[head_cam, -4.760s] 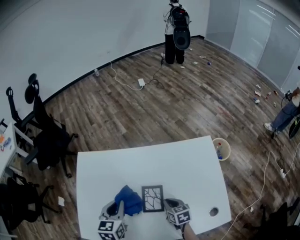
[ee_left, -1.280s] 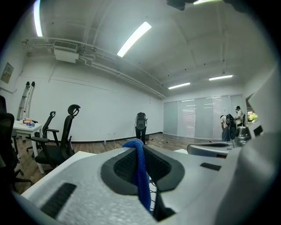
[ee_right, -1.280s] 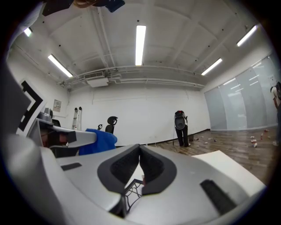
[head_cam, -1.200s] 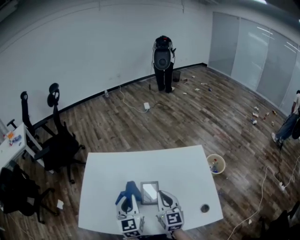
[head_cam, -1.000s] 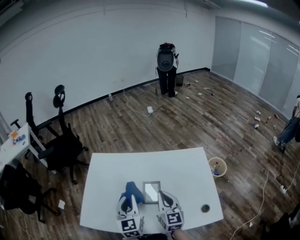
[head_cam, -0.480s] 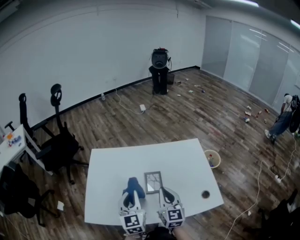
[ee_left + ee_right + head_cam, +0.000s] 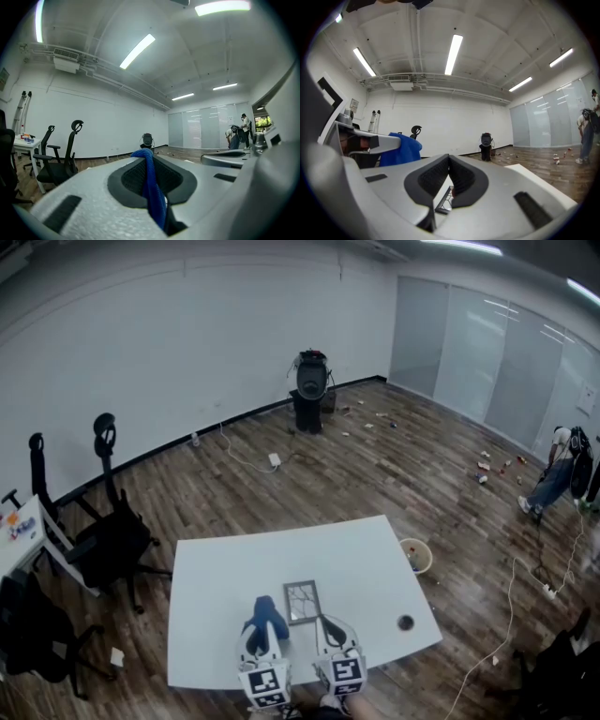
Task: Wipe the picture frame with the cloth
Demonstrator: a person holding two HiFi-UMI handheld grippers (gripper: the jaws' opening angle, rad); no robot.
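The small dark picture frame [image 7: 302, 602], with a crack-like pattern on its face, is near the front edge of the white table [image 7: 234, 568]. My right gripper [image 7: 322, 621] meets its lower right corner. In the right gripper view the frame [image 7: 443, 196] shows between the jaws of the right gripper [image 7: 449, 159], which close on its edge. The blue cloth [image 7: 265, 617] hangs from my left gripper [image 7: 266, 634], just left of the frame. In the left gripper view the left gripper [image 7: 150, 157] is shut on the cloth [image 7: 153, 187]. The cloth [image 7: 402, 149] also appears in the right gripper view.
Black office chairs [image 7: 105, 538] stand left of the table. A wastebasket [image 7: 413, 555] sits on the wood floor by its right corner. The tabletop has a cable hole [image 7: 405, 622]. A dark figure [image 7: 310, 390] stands by the far wall, and a person [image 7: 559, 470] at the right.
Since 4.8 s ago both grippers have drawn closer together around the frame. Over the last second they have hardly moved; the head view has shifted, and the glare on the frame has gone.
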